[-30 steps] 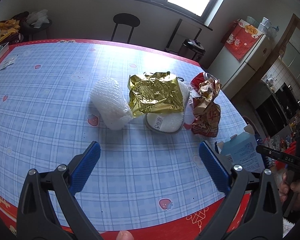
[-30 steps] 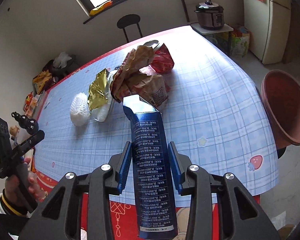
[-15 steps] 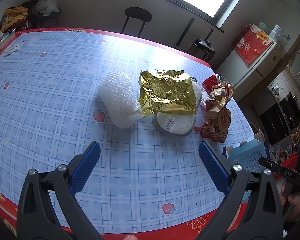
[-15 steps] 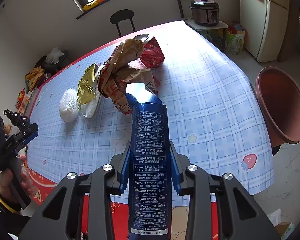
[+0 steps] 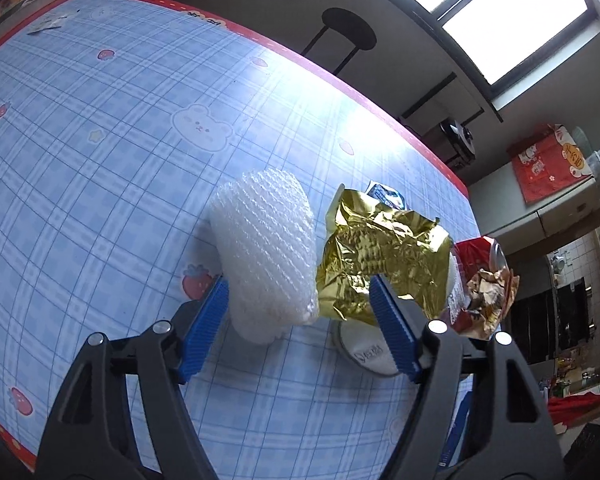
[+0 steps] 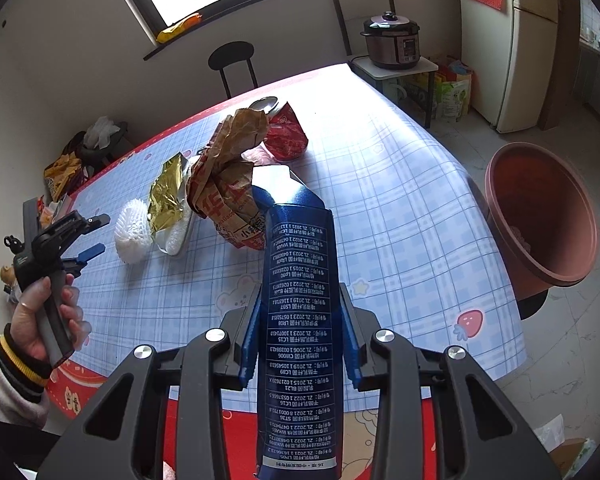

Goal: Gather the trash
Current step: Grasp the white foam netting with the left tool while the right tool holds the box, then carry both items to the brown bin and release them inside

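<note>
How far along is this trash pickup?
Early on. The right gripper is shut on a dark blue carton. The left gripper is closing around a white bubble-wrap bundle. Crumpled gold foil, a brown paper bag and a red can remain.

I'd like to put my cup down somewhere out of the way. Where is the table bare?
The tablecloth is bare between the red can and the edge nearest the brown tub. Also bare: the wide stretch left of the white bubble wrap. It is crowded where bubble wrap, gold foil wrapper and crumpled paper bag cluster.
</note>
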Tool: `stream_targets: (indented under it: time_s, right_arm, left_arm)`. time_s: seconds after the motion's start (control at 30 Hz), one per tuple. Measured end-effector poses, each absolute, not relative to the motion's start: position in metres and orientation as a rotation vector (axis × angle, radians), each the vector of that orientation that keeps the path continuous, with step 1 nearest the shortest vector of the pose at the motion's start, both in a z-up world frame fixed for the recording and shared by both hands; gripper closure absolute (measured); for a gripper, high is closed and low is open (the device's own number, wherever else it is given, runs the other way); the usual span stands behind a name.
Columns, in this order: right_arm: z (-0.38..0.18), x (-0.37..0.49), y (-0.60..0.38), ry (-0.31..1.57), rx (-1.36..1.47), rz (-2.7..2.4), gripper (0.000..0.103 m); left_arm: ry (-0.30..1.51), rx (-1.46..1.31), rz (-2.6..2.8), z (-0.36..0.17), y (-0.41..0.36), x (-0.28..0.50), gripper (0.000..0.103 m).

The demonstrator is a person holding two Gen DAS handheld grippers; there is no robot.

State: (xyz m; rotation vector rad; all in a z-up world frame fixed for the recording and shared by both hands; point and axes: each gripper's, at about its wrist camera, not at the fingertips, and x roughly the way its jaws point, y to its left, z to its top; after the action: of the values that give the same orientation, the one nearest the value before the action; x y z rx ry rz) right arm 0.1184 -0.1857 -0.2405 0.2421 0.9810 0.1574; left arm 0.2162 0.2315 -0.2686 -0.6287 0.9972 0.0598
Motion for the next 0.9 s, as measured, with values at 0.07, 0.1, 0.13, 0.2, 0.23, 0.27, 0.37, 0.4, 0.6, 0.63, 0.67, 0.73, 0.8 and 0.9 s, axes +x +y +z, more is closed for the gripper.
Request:
stream_targets:
  time_s: [0.07,0.1,0.13,0.2,0.23,0.27,0.37,0.4,0.6,0.63,0.67,0.73,0.8,0.9]
  right_arm:
    - [-0.235,0.114,-0.190,0.964,0.234,0.142,0.069]
    - [-0.233,0.112,-0.193,0.955,0.228,0.133,0.069]
    - [-0.231,0.109,-0.195,0.948,0.223,0.124,0.069]
    - [-0.229,0.106,-0.200,0.938,0.223,0.106,0.069]
    - [-0.229,0.105,-0.203,0.935,0.227,0.099,0.069]
    - [-0.229,0.104,-0.206,0.934,0.231,0.091,0.069]
    - [-0.230,0.103,-0.211,0.937,0.242,0.078,0.069]
    - [-0.230,0.102,-0.212,0.938,0.244,0.077,0.069]
    - [-0.228,0.108,-0.208,0.923,0.227,0.116,0.069]
    - [-0.227,0.110,-0.207,0.918,0.224,0.127,0.069]
    - [-0.227,0.112,-0.207,0.915,0.221,0.137,0.069]
    - [-0.225,0.116,-0.206,0.910,0.218,0.160,0.069]
    - [-0.223,0.119,-0.206,0.905,0.214,0.185,0.069]
    - [-0.216,0.123,-0.211,0.890,0.205,0.220,0.069]
  left_arm:
    - [1.008,-0.607,0.091,-0.276,0.229,0.227,0.029]
    - [1.016,-0.600,0.107,-0.280,0.229,0.232,0.029]
    - [1.026,-0.598,0.122,-0.285,0.230,0.236,0.029]
    - [1.050,-0.615,0.146,-0.296,0.233,0.241,0.029]
    - [1.060,-0.626,0.148,-0.300,0.234,0.243,0.029]
    - [1.067,-0.631,0.149,-0.304,0.235,0.243,0.030]
    - [1.080,-0.609,0.150,-0.310,0.233,0.242,0.050]
    - [1.076,-0.604,0.150,-0.310,0.232,0.239,0.054]
    - [1.043,-0.565,0.151,-0.297,0.235,0.224,0.065]
    - [1.034,-0.558,0.152,-0.293,0.237,0.220,0.066]
    - [1.024,-0.550,0.155,-0.288,0.238,0.216,0.066]
    - [1.006,-0.530,0.165,-0.278,0.238,0.207,0.066]
    - [0.986,-0.519,0.177,-0.266,0.239,0.197,0.067]
    - [0.940,-0.519,0.202,-0.245,0.239,0.174,0.067]
